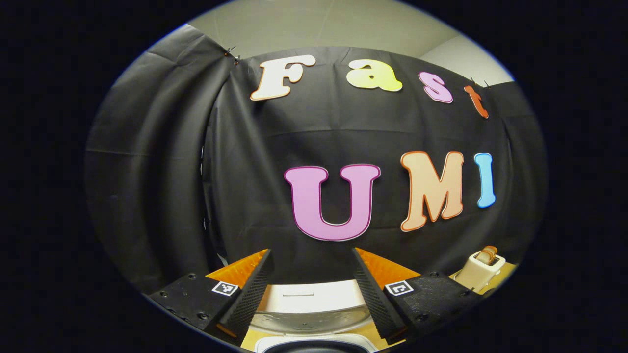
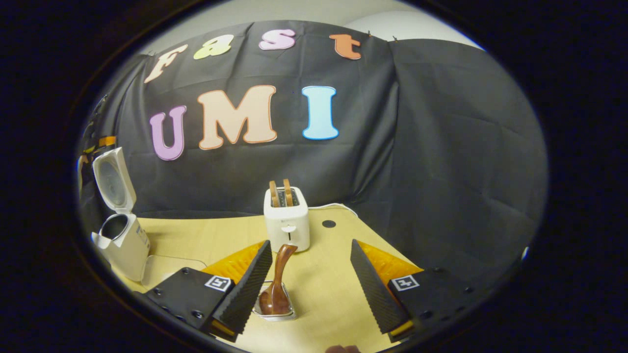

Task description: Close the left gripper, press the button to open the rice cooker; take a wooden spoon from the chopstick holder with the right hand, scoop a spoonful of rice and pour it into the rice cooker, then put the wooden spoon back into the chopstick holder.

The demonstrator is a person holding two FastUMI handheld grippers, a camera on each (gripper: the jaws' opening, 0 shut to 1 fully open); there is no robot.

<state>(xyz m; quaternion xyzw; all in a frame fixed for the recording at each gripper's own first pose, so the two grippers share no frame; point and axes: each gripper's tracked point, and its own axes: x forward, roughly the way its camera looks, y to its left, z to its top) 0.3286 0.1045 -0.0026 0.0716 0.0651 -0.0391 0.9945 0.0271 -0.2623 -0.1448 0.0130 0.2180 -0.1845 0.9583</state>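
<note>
1. In the left gripper view, our left gripper has its two fingers spread well apart with nothing between them.
2. Just beyond and below those fingers we see the rice cooker: its raised white lid and the shiny rim under it, so the lid is already up.
3. Off to the right in that view a white toaster stands on the wooden table, with a slice of bread sticking out of its top.
4. In the right gripper view, our right gripper is likewise open wide, its fingers touching nothing.
5. Between those fingers, nearer the left one, the wooden spoon stands in the clear chopstick holder, its handle leaning up toward the toaster.
6. We think the spoon's bowl rests at the bottom of the holder, though the glare on the clear walls makes that hard to confirm.
7. The toaster sits just behind the spoon on the table, two slices in its slots.
8. Far left in this view the rice cooker stands with its lid tilted up and open, well apart from the holder.
9. A flat clear tray lies beside the cooker's base.
</note>
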